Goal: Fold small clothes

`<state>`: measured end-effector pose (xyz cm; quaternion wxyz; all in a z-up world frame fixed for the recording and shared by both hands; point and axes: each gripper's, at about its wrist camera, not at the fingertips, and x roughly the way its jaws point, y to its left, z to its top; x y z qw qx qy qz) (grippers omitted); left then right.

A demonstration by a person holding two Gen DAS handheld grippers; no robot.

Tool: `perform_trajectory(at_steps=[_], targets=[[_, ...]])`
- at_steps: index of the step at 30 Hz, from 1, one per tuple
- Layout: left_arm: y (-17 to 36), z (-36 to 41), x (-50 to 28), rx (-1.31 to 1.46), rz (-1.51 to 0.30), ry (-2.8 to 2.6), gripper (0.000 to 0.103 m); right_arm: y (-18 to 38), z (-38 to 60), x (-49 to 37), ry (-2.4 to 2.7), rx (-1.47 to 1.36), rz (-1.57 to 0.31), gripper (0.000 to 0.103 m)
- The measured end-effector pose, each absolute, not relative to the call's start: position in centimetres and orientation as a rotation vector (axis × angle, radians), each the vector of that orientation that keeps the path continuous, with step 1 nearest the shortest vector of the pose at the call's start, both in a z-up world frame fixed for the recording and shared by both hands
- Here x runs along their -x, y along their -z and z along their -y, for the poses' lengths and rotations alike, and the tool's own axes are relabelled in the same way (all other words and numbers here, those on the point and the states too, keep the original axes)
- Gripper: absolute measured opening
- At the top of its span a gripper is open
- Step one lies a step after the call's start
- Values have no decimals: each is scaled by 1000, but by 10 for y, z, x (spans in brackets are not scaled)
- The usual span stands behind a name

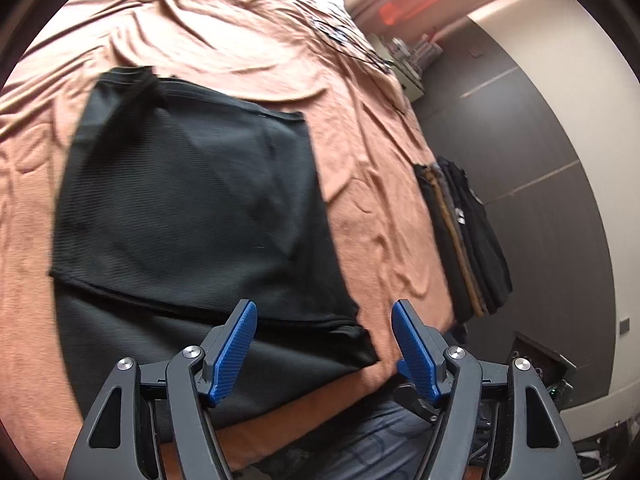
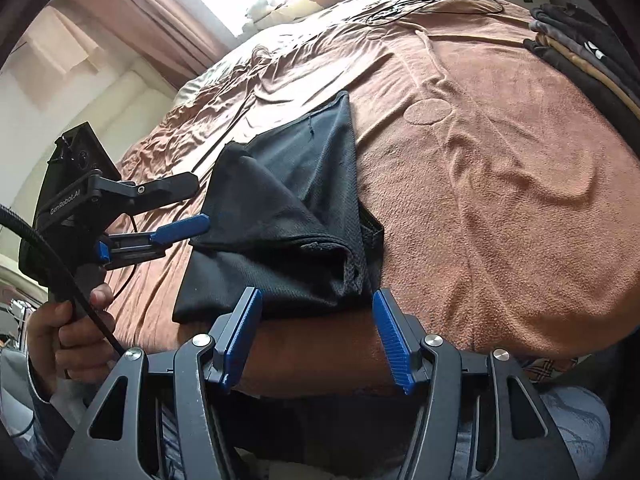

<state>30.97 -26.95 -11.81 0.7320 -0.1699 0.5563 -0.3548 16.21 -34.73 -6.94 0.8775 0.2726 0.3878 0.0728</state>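
From the left wrist camera, a black garment [image 1: 192, 216] lies partly folded on the brown bedspread [image 1: 248, 52], one layer doubled over another so that a hemmed edge runs across its near part. The left gripper [image 1: 324, 312] hangs above the garment's near right corner with its blue pads spread wide and nothing between them, probably poised to take that corner for the next fold. At the right edge of the bed sits a stack of folded clothes [image 1: 464, 240], dark pieces with a tan one among them, likely the pile of finished items. From the right wrist camera, the same black garment [image 2: 288, 216] sits in the middle of the bedspread [image 2: 500, 184], with a loose flap raised toward the left and a bunched mesh edge at its near right corner. The right gripper [image 2: 318, 300] stands just at that near edge, jaws wide apart and empty, seemingly lined up to pinch the bunched corner. To the left, the left gripper [image 2: 192, 204] shows from the side, held in the person's hand [image 2: 72, 332], its fingers parted beside the flap without clamping it. The folded stack [image 2: 580, 44] lies far right.
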Motion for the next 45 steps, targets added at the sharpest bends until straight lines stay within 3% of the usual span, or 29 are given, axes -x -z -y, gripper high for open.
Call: perform_trajectory(at_steps=[7,12,13,22,24,26,28,32,41,43,45], targets=[[142,227,-323,407,-1255,661,71,84,339,-182,-106,-540,-858,53],[156,208,-331,440,-1271,613,71,90,341,-189,-67,-563,-867,11],[159,206,-333,446,-1274,606,71,92,341,-190,-53,-557,-872,10],[175,207,-350,459,-1273,562,70,96,344,-187,-57,-584,-879,10],[175,207,-355,448,-1265,525,60,95,345,-188,-64,-586,-884,10],[173,207,-360,416,-1263,472,32,95,347,-188,-68,-589,-883,10],[172,205,-366,434,-1272,459,15,94,349,-188,-77,-594,-877,10],[157,208,-374,428,-1228,478,10,94,350,-190,-94,-592,-883,10],[112,237,-398,377,-1141,594,10,91,348,-202,-110,-573,-894,12],[104,244,-405,359,-1128,612,10,90,350,-203,-114,-574,-891,15],[98,256,-412,347,-1125,629,10,90,350,-206,-120,-573,-891,29]])
